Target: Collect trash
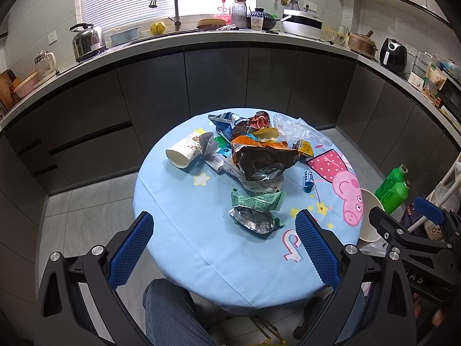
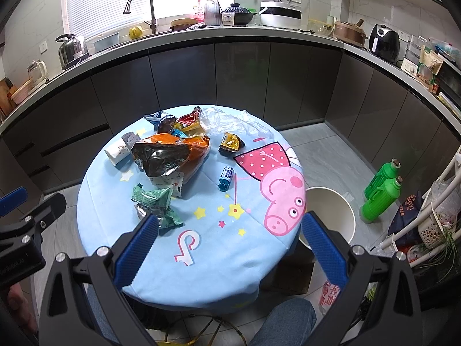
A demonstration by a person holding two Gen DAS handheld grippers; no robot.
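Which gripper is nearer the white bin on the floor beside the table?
Right. The right gripper hovers over the table's near right edge, its right finger overlapping the white bin in its own view. The left gripper sits farther left, the bin beyond its right finger.

matt blue cloth over the counter, shiny crinkled foil wrapper, paper cup, clear crumpled plastic bag, knurled blue rubbery fingers, glossy green plastic bottles

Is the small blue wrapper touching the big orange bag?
Apart. The right wrist view shows bare blue tablecloth between the small blue wrapper and the big orange bag.
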